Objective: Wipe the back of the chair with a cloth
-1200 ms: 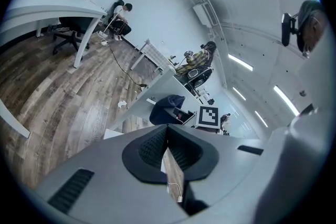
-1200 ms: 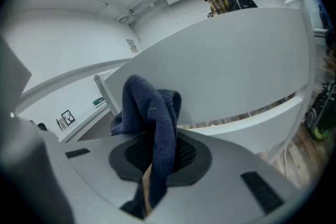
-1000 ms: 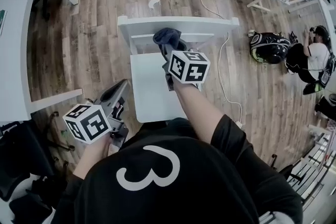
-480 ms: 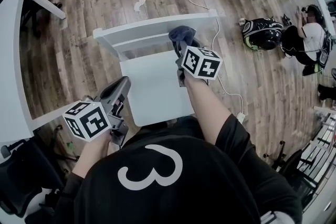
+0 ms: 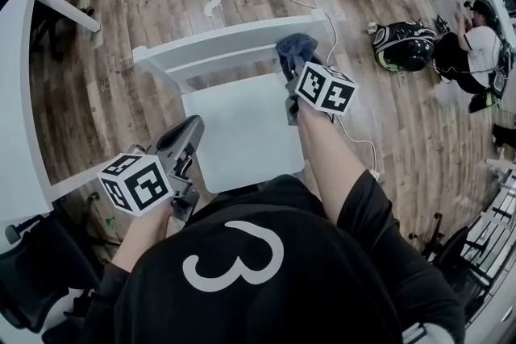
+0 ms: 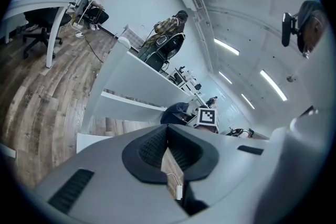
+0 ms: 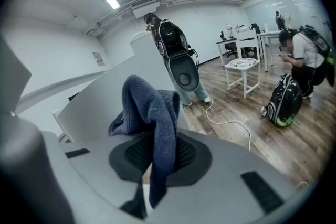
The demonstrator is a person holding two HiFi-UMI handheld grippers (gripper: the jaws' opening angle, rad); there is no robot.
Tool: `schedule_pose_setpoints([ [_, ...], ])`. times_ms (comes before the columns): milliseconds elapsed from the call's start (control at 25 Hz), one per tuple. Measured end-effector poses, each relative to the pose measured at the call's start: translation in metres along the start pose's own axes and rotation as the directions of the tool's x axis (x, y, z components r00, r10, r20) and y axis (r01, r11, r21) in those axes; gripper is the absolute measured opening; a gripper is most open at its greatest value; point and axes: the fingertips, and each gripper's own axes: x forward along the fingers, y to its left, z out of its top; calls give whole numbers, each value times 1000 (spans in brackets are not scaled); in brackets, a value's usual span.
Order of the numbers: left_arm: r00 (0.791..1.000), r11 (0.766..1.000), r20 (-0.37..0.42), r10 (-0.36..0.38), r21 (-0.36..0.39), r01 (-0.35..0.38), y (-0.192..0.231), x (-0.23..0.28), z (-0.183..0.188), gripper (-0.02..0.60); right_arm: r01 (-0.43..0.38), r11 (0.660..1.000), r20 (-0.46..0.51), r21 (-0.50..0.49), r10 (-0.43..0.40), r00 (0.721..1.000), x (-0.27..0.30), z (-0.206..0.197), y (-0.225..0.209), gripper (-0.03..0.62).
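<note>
Wood flooring surrounds the white chair. Right gripper pinches the blue cloth at the backrest's right end, a grip only its own view shows. Left gripper hangs near-left, closed, empty.

Your black shirt carries a large white 3 on its back. The cubes on your left gripper and right gripper show only square markers. The wall notice is too small to read
</note>
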Motion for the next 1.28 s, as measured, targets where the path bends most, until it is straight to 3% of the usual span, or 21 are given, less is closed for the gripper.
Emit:
schedule_pose_setpoints([
  [240,1000,1000,18,7,-23,-6,3,0,-6,14,-48,999,-2,-23,48,999,-9,-4,7,51],
  [440,999,999,47,8,-49,-6,5,-8,-9,14,-152,987,-27,-43,151,988,-21,-15,45,51],
  [680,990,992,122,69,-110,-56,31,-38,-4,14,-327,939,-116,-103,315,942,-14,-42,124,51],
  [920,974,978,175,144,-176,-113,63,-77,-11,14,-440,888,-216,-134,407,887,3,-84,186,51],
  [1080,958,963,207,199,-224,-152,83,-101,-18,14,-481,865,-269,-142,434,860,18,-112,215,51],
  [1280,946,947,216,244,-263,-184,102,-123,-31,14,-473,869,-296,-145,418,859,44,-138,231,51],
])
